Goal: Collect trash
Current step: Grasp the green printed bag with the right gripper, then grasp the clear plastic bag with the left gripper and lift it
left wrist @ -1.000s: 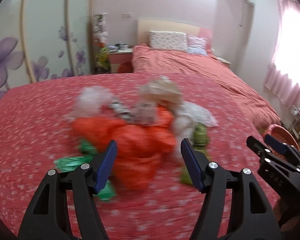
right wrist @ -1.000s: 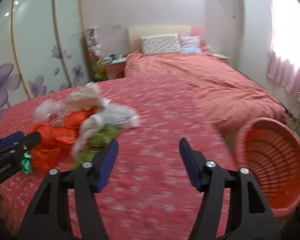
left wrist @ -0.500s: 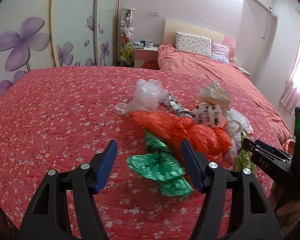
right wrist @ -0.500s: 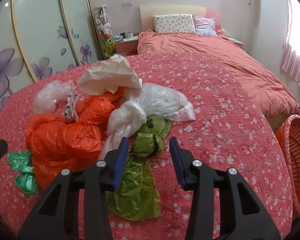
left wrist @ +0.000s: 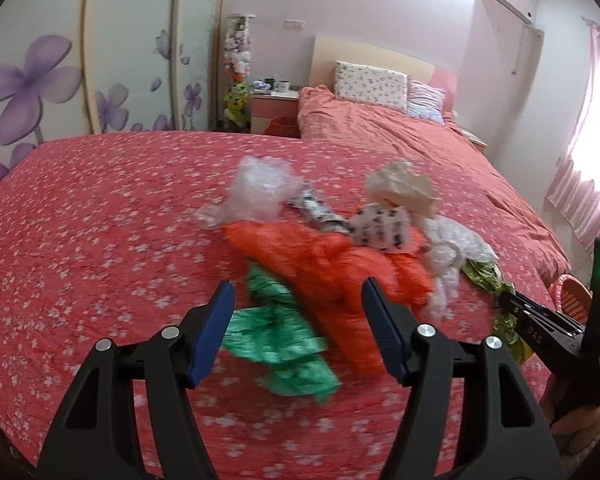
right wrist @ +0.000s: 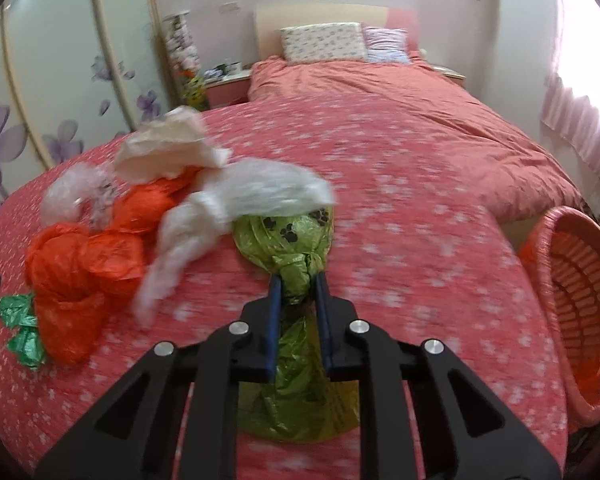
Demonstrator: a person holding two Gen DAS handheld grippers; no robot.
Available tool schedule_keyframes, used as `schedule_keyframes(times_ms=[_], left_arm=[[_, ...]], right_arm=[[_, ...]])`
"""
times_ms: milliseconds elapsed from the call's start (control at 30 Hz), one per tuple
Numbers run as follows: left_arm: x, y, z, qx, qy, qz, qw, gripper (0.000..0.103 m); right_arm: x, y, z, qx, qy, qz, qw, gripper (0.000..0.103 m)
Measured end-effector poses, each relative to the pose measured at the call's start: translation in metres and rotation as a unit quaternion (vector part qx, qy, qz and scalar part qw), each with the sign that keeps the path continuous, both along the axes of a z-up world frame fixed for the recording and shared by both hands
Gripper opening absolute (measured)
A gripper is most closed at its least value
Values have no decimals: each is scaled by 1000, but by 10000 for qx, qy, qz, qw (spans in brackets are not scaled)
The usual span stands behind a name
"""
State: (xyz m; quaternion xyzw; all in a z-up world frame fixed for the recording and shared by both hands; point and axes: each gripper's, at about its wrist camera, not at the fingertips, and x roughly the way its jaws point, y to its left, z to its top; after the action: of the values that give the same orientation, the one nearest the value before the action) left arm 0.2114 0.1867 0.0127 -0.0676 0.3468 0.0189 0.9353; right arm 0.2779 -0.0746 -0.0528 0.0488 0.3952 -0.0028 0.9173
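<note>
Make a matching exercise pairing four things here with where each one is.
Things:
1. olive-green paw-print plastic bag
2. shiny dark-green foil wrapper
3. orange woven plastic basket
4. floral white pillow

Places:
A. at the headboard
B. beside the bed, right
C. clamped in the right tool
D. between the open left tool's fingers, unheld

Pairs: 1-C, 2-D, 3-B, 4-A

Glossy crinkled plastic: olive-green bag (right wrist: 288, 236), orange bag (left wrist: 320, 264). Matt printed cloth: bedspread (right wrist: 400, 208). Ribbed plastic basket (right wrist: 572, 280).
</note>
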Motion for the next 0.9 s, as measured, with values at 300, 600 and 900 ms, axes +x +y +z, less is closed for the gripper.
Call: schedule_keyframes(times_ms=[300, 600, 900], left_arm=[[27, -89, 4, 61, 55, -743, 9972, 65], [85, -153, -22, 316, 470, -1220, 9909, 58], [108, -168, -46, 606, 857, -1122, 9881, 58]], right_arm=[[-22, -68, 13, 153, -276, -484, 9983, 17], [-39, -96, 20, 314, -406, -435, 9977, 17], [-38, -108, 12, 457, -346, -425, 9974, 17]])
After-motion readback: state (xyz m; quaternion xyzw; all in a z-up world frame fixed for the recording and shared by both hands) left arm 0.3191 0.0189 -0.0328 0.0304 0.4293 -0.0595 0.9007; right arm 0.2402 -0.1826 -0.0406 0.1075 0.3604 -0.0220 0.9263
